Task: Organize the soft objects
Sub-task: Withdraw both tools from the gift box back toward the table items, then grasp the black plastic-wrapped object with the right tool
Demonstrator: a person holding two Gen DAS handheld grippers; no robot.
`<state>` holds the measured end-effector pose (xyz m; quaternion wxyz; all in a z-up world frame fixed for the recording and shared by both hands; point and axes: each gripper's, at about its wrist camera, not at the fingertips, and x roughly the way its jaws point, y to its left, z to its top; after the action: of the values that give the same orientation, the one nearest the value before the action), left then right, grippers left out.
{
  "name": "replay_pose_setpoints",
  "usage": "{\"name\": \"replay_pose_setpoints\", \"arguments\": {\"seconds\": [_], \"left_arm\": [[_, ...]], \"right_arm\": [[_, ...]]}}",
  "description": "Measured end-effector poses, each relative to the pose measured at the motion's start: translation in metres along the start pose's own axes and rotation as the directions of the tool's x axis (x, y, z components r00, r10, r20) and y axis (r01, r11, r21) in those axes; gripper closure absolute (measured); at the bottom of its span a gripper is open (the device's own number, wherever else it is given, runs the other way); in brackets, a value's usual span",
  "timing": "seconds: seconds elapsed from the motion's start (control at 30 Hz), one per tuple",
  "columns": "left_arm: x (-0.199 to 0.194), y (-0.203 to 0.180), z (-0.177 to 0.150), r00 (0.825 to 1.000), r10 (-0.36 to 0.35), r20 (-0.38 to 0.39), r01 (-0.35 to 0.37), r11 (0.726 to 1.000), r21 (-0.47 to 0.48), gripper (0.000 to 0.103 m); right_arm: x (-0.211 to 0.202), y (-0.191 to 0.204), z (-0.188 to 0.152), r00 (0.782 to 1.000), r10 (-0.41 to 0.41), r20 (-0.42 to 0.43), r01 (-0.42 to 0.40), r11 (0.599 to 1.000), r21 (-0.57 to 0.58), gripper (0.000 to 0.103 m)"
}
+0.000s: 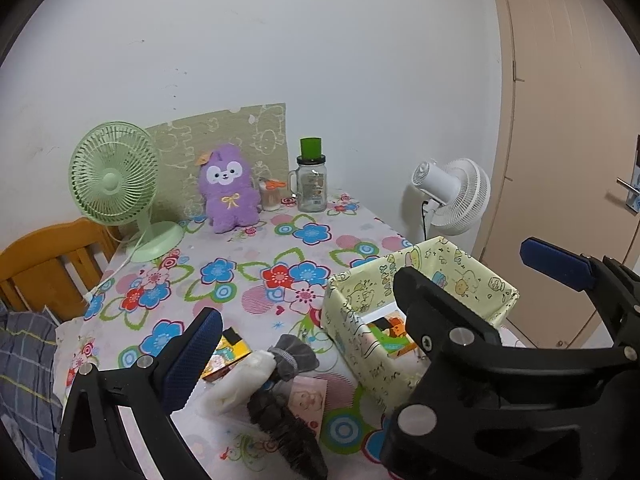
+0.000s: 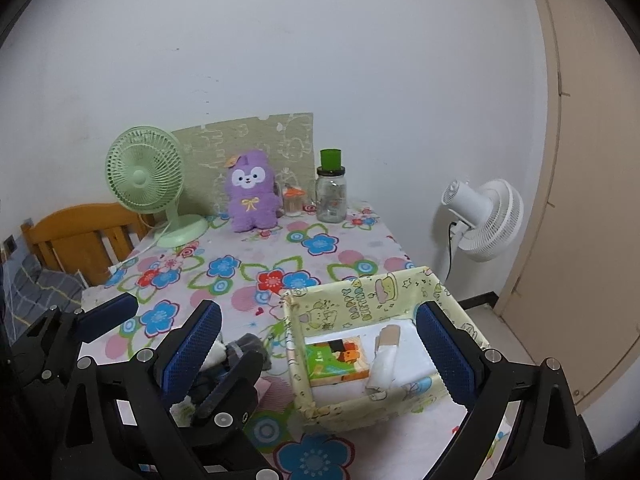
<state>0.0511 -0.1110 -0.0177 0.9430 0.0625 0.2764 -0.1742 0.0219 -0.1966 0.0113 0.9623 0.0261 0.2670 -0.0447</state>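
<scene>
Both of your tools hang above the near edge of the desk (image 1: pixel 256 264), and both stand spread with nothing between the pads. The right tool (image 2: pixel 320 344) frames the yellow cartoon-print box (image 2: pixel 400 404), where a white sock (image 2: pixel 384 360) already lies beside a picture block (image 2: pixel 340 360). The left tool (image 1: pixel 372 304) looks over the pile still on the floral cloth: a white sock (image 1: pixel 244 384) and a grey sock (image 1: pixel 292 352) with a dark furry piece (image 1: pixel 288 436) below them, just left of the box.

These things should be light and limp; they will sag and fold once lifted, not slip. I would take the next sock at its bunched middle, where the fabric is thickest, so both ends trail evenly. Pinch deep, since a thin edge may slide out. The socks touch, so a careless grip may drag a neighbour along. The purple plush (image 1: pixel 230 188) sits well apart at the back.
</scene>
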Motion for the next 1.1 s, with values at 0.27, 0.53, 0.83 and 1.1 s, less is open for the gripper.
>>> {"name": "replay_pose_setpoints", "arguments": {"seconds": [0.27, 0.53, 0.83, 1.1], "left_arm": [[-0.014, 0.013, -0.010, 1.000, 0.026, 0.010, -0.026, 1.000, -0.016, 0.000], [-0.021, 0.029, -0.021, 0.998, 0.063, 0.002, -0.063, 0.998, -0.031, 0.000], [-0.019, 0.043, -0.033, 0.997, 0.078, -0.018, -0.079, 0.996, -0.032, 0.000], [-0.011, 0.059, -0.046, 0.997, 0.072, -0.038, -0.074, 0.996, -0.047, 0.000]], "right_arm": [[-0.007, 0.019, -0.006, 1.000, 0.026, 0.003, -0.026, 0.999, -0.029, 0.003], [-0.008, 0.035, -0.015, 0.999, 0.053, 0.006, -0.052, 0.997, -0.050, 0.003], [0.001, 0.050, -0.027, 0.997, 0.078, -0.015, -0.079, 0.994, -0.075, 0.003], [0.011, 0.059, -0.038, 0.995, 0.098, -0.036, -0.100, 0.992, -0.079, 0.003]]}}
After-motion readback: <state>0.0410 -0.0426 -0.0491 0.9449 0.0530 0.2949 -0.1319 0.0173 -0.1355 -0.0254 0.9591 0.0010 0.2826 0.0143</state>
